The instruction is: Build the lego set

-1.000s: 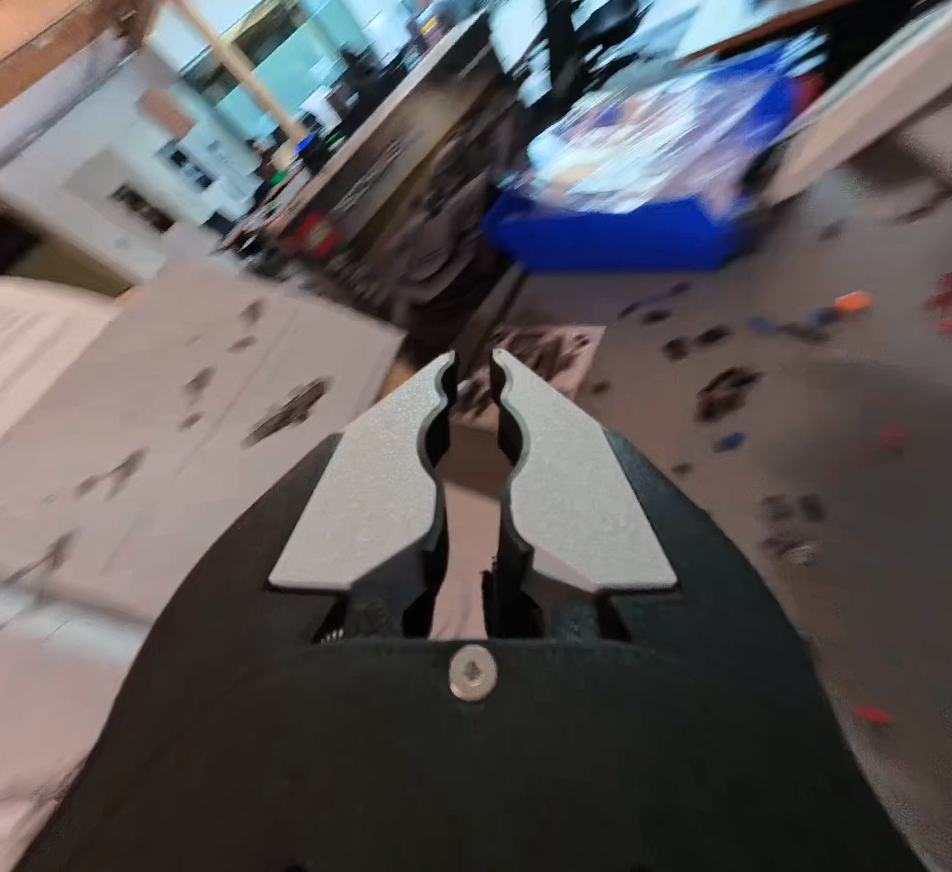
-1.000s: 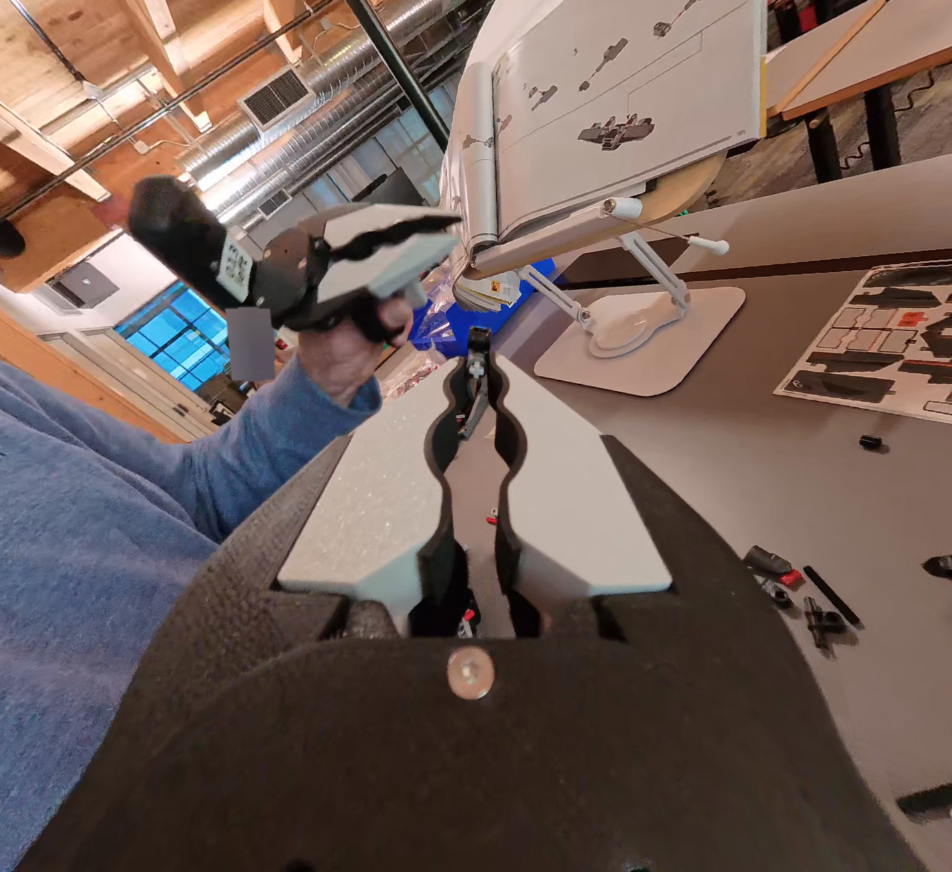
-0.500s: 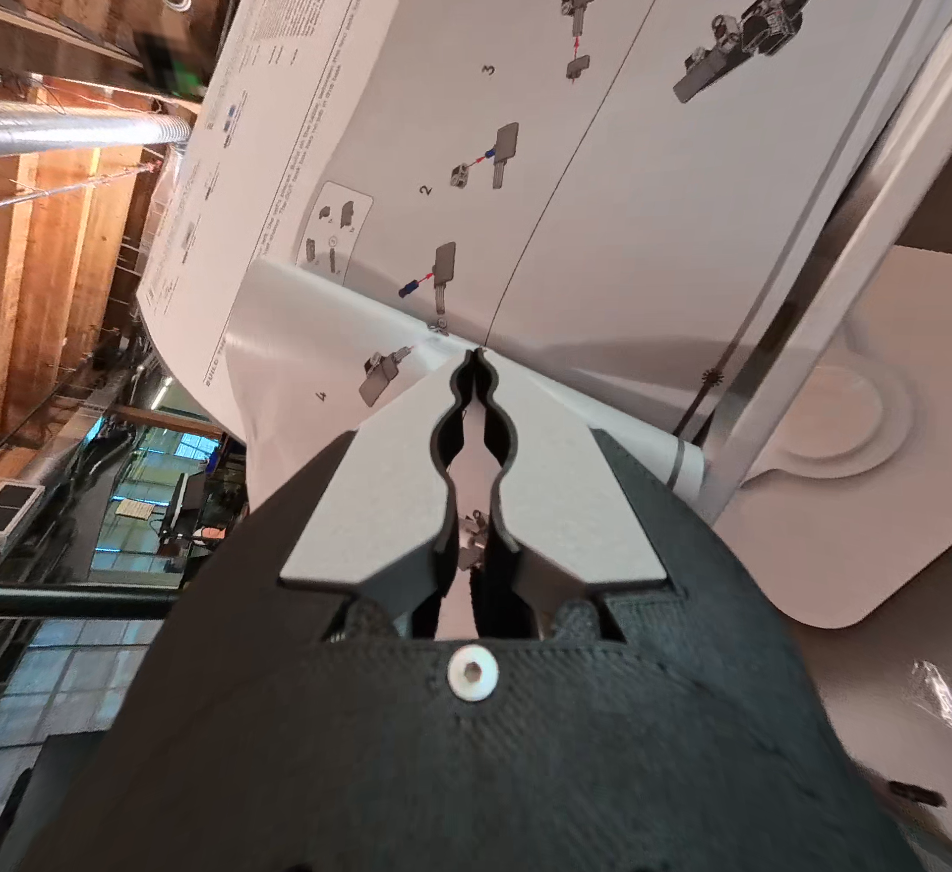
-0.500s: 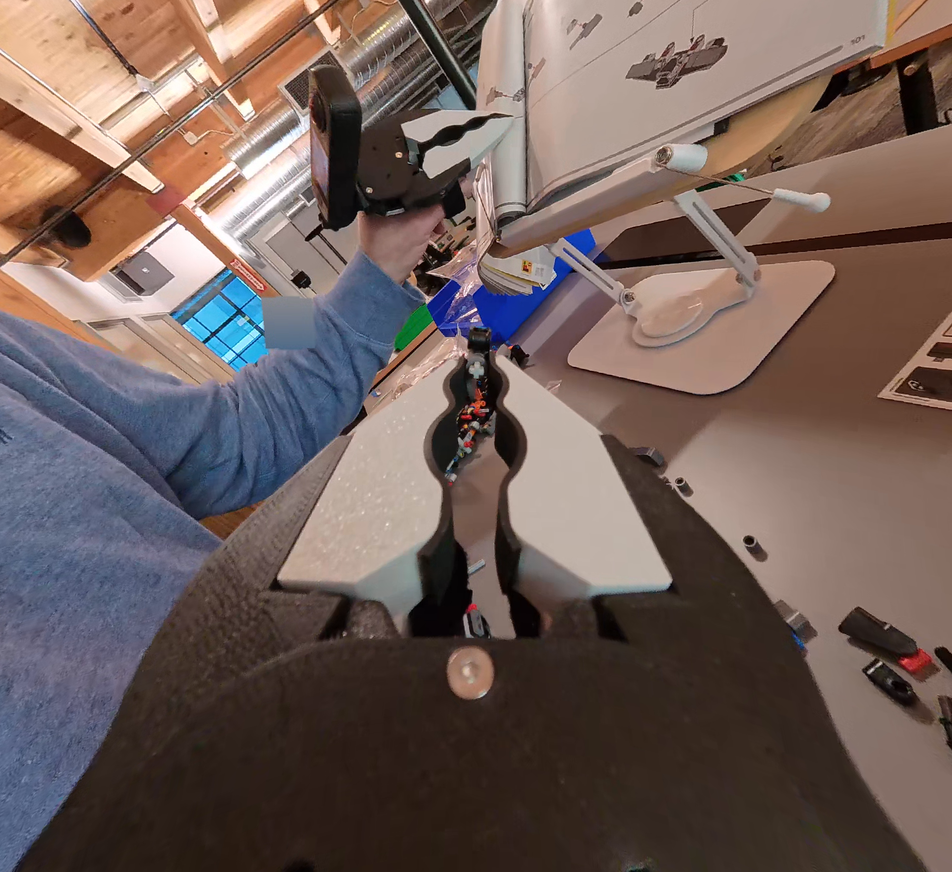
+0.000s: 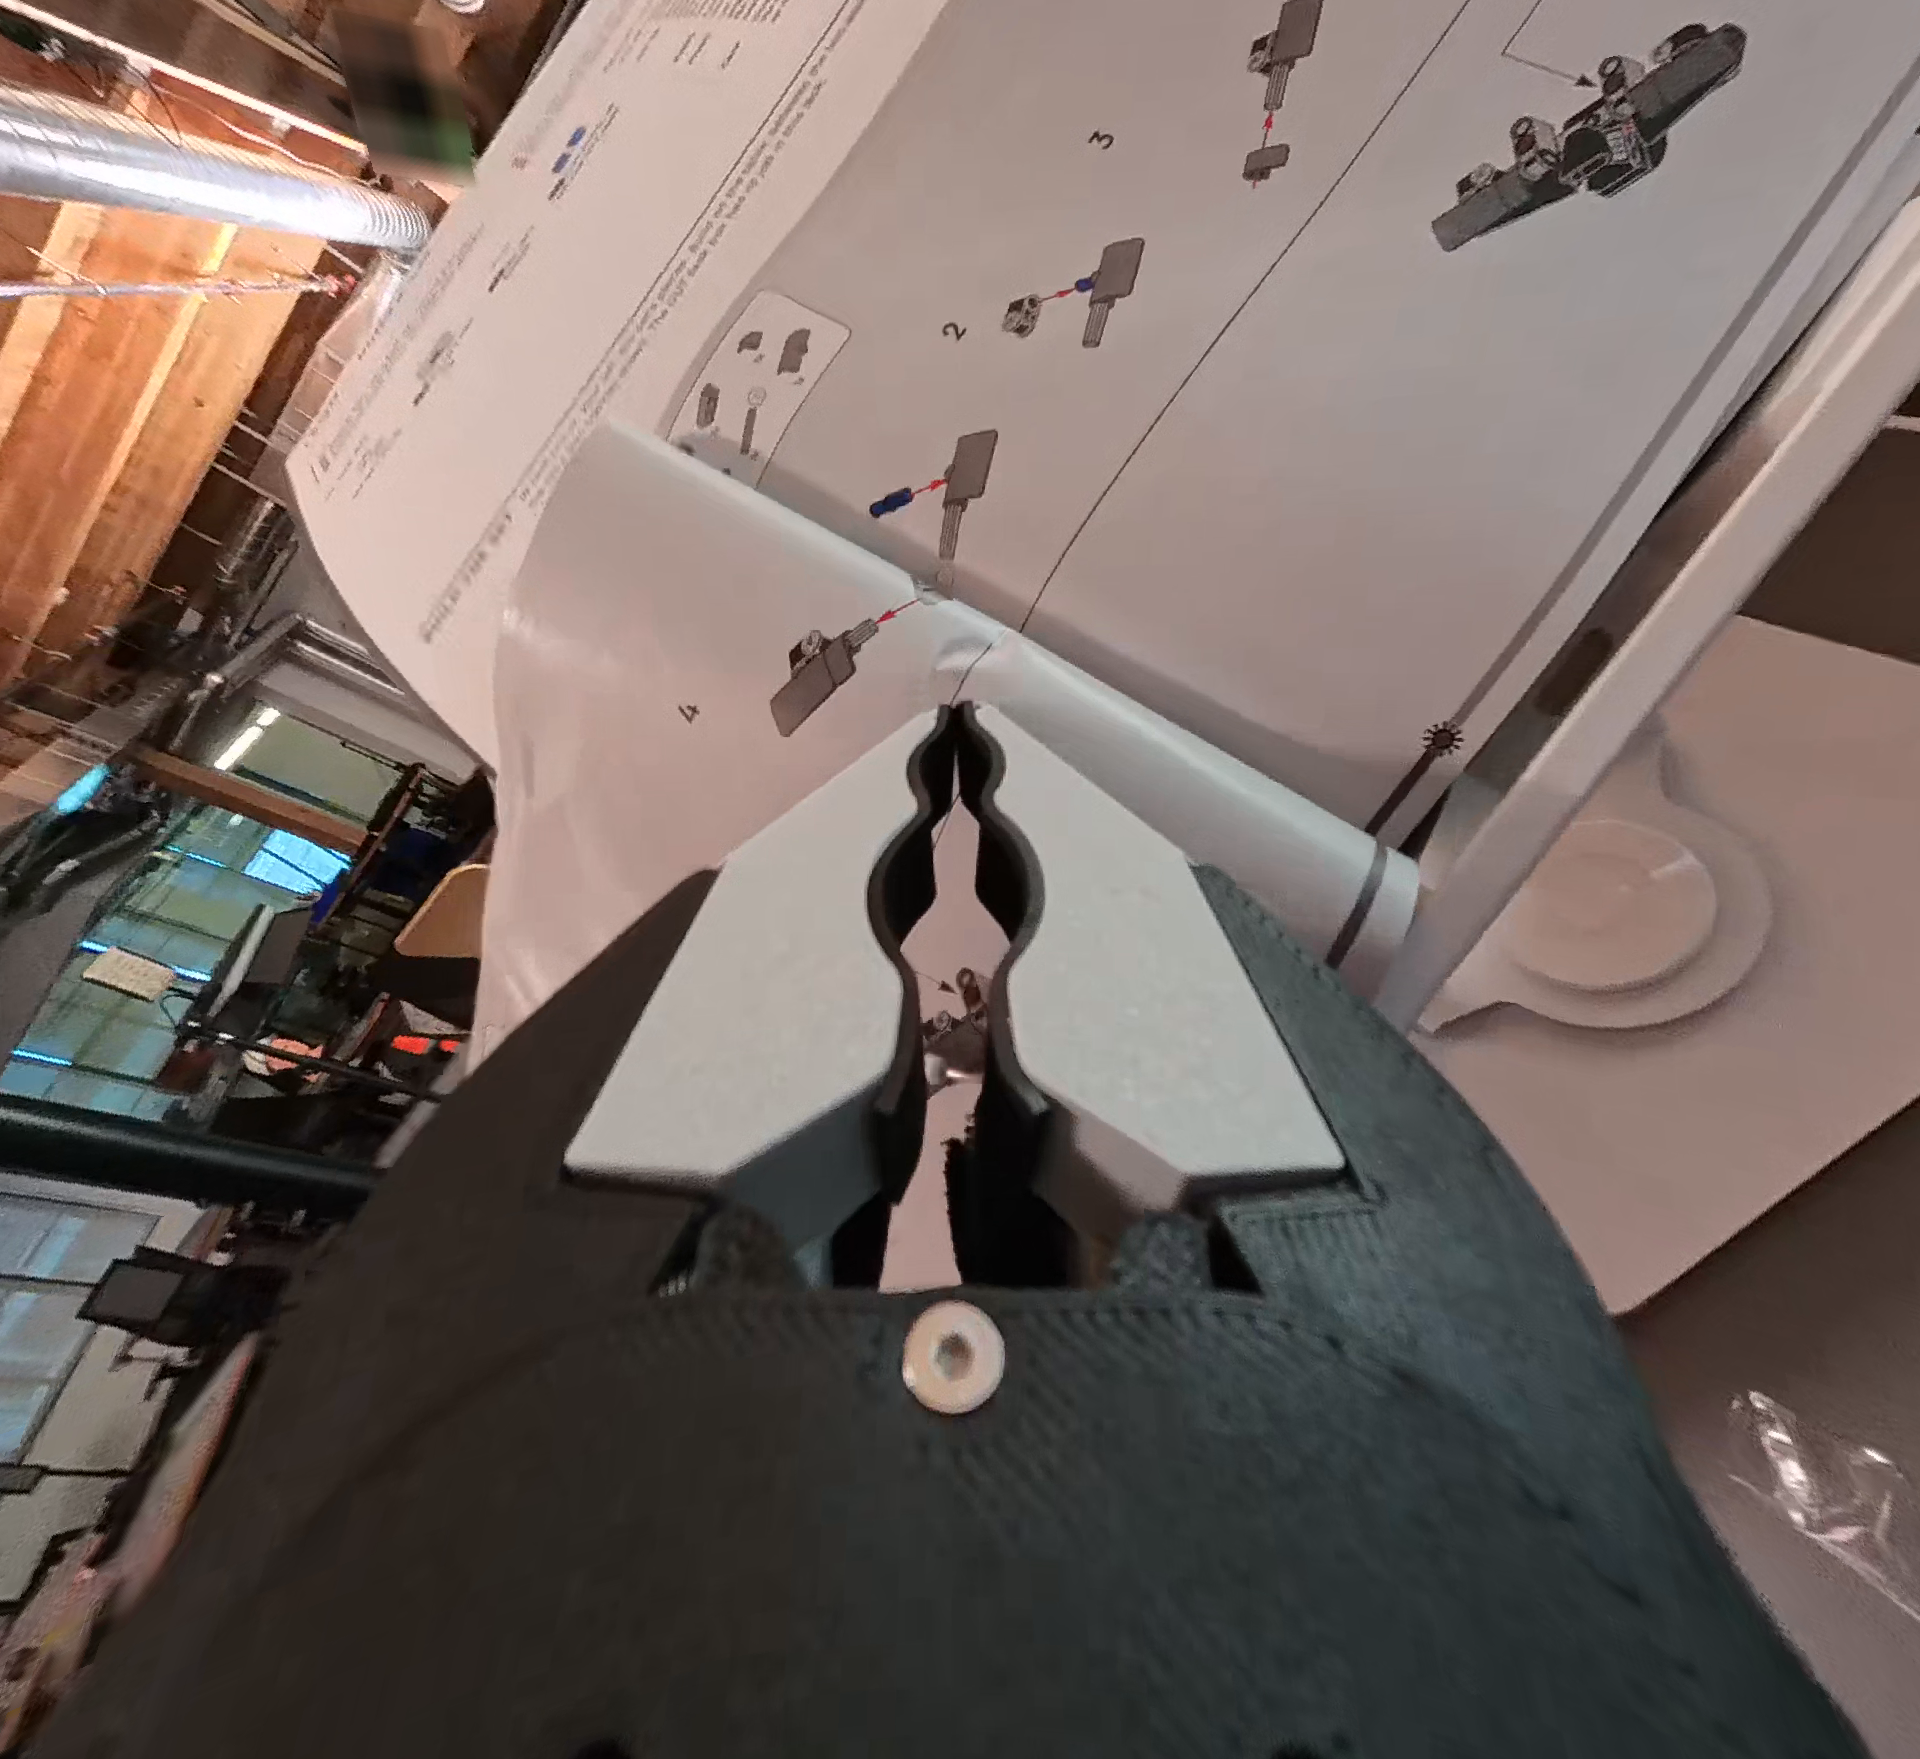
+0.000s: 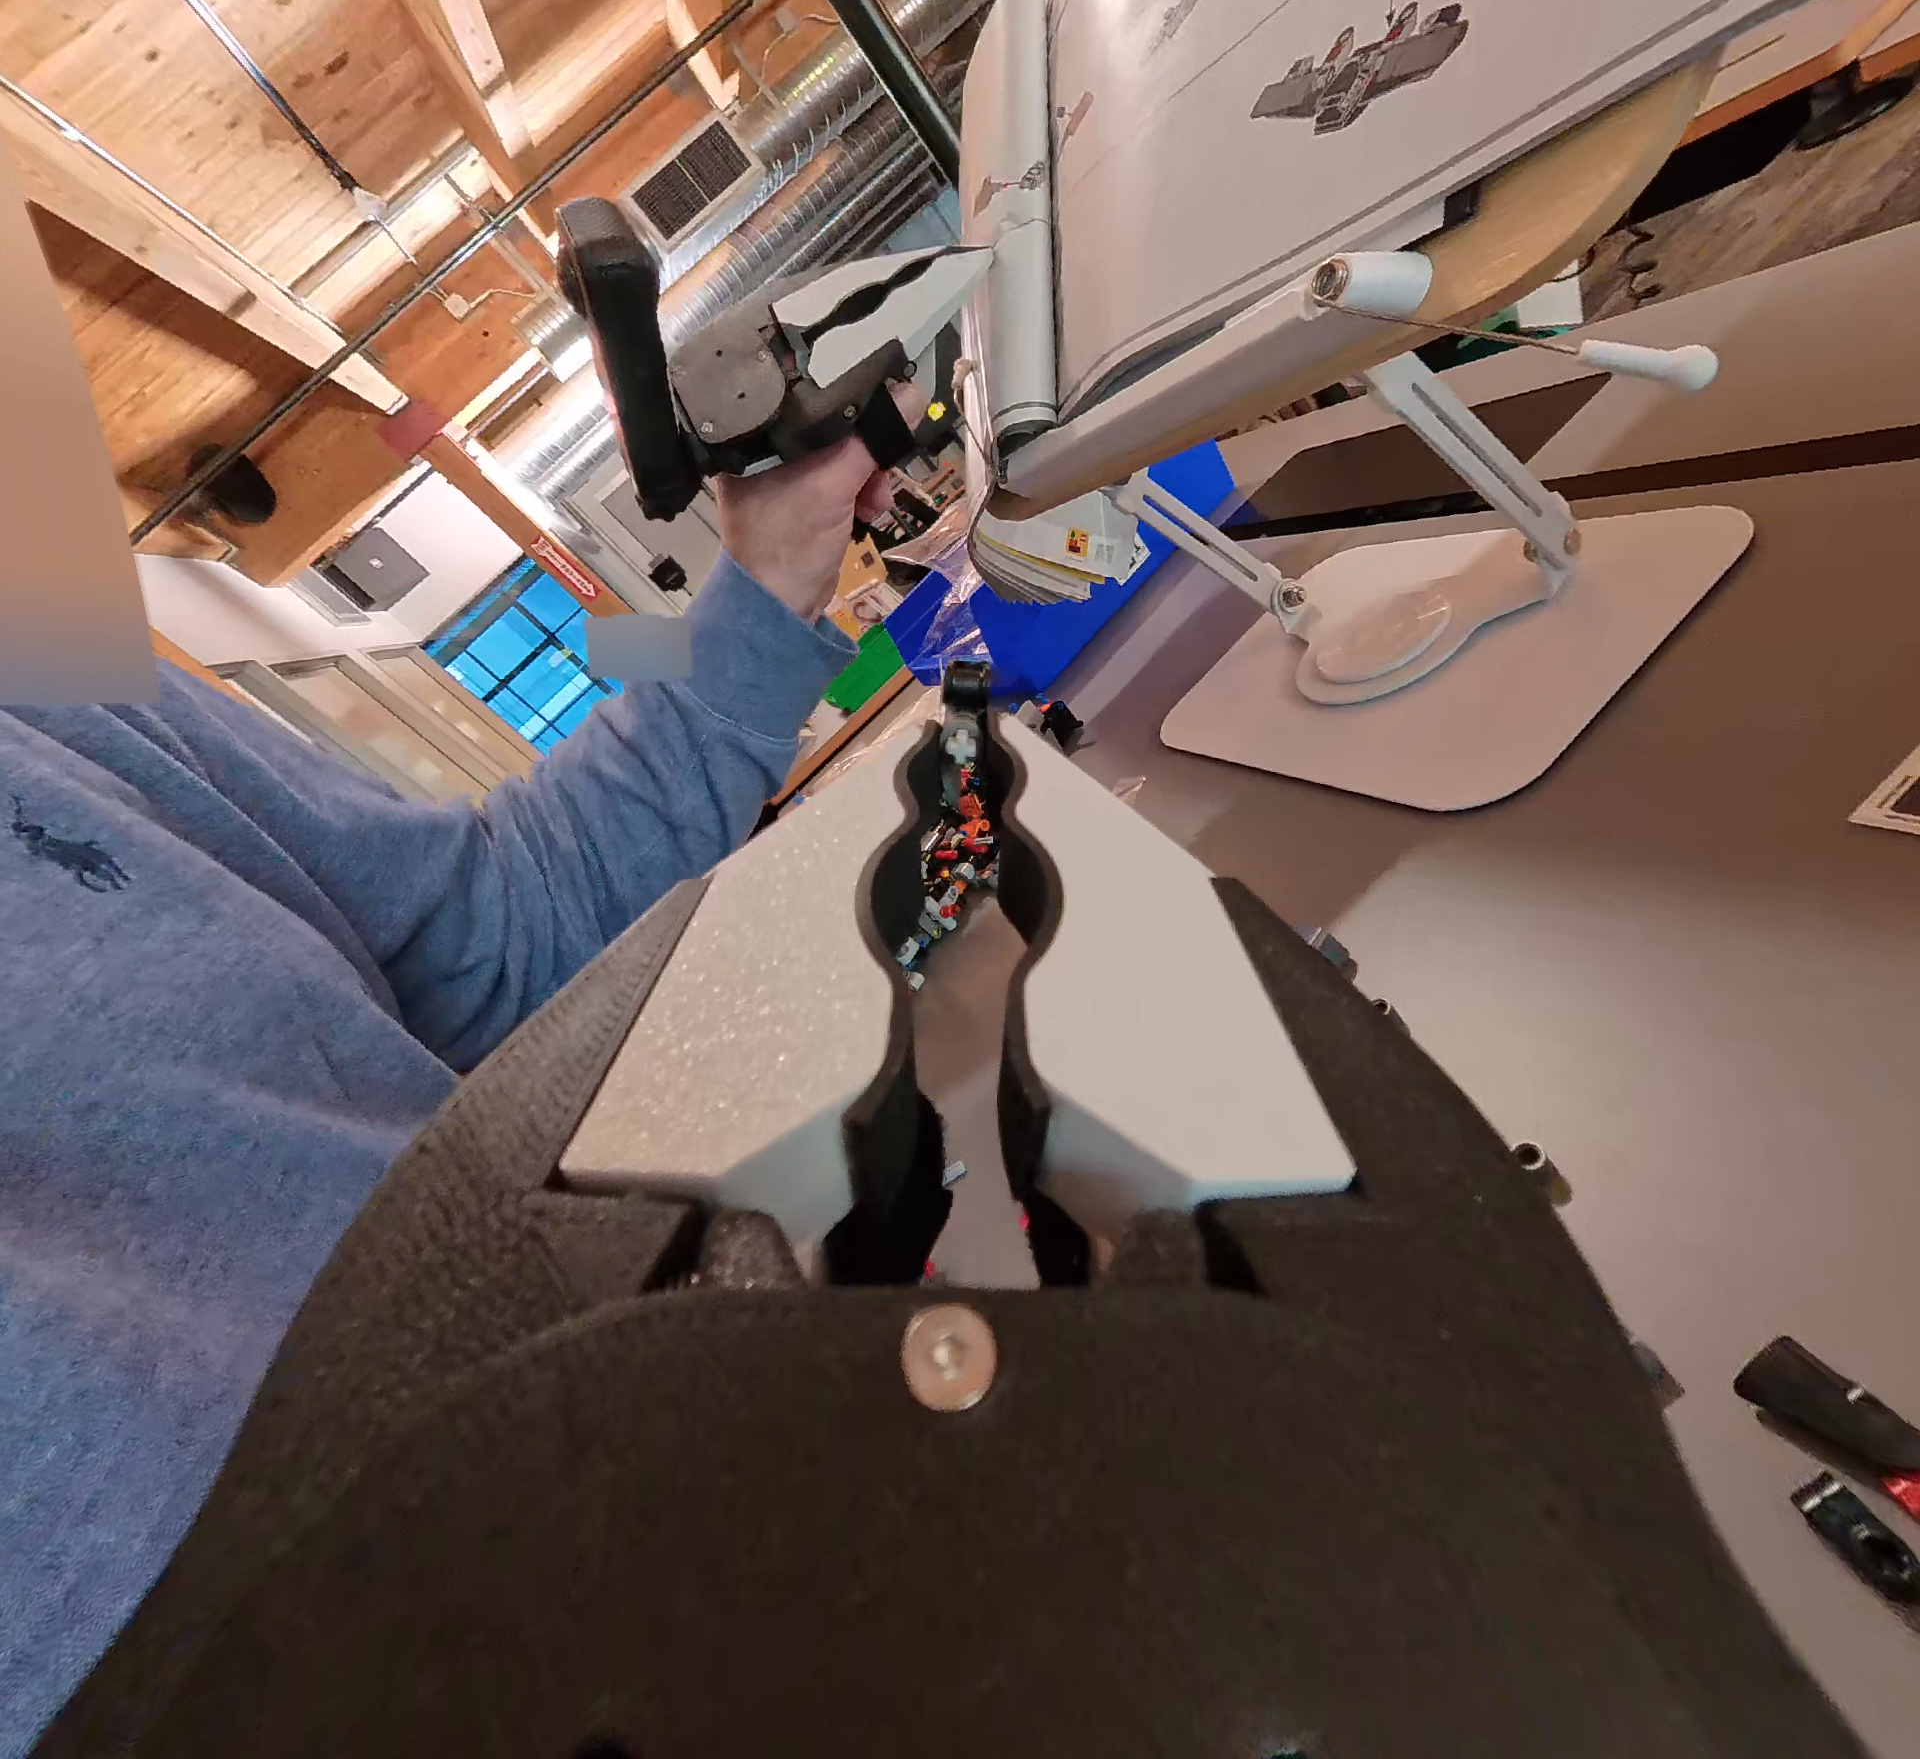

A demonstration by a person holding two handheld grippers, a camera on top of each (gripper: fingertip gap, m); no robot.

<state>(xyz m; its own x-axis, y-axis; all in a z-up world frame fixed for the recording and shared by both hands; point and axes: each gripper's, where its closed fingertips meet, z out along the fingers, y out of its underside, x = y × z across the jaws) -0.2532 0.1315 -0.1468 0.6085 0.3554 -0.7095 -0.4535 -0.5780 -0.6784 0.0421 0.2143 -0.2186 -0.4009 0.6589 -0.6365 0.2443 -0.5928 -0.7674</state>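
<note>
The open instruction booklet (image 5: 1195, 203) rests on a white tilted stand (image 6: 1455, 670). My left gripper (image 5: 956, 717) is shut, its tips pinching the edge of a curled page (image 5: 727, 587) near the spine. In the right wrist view the left gripper (image 6: 977, 260) is raised against the booklet's (image 6: 1351, 47) left side. My right gripper (image 6: 966, 701) is shut on a small black lego piece (image 6: 963, 686) with a light cross hole. It holds the piece above the grey table (image 6: 1558, 982).
Loose black and red lego parts (image 6: 1829, 1408) lie on the table at the right. A pile of small coloured parts (image 6: 956, 862) shows between my right fingers. A blue bin (image 6: 1039, 629) stands behind the stand. A person's blue sleeve (image 6: 520, 826) fills the left. My right fingertips sit around 30 cm from my left ones.
My left gripper swung up from over the table to the booklet and shut on a page edge, now curling it. My right gripper turned a little left, still holding the black piece.
</note>
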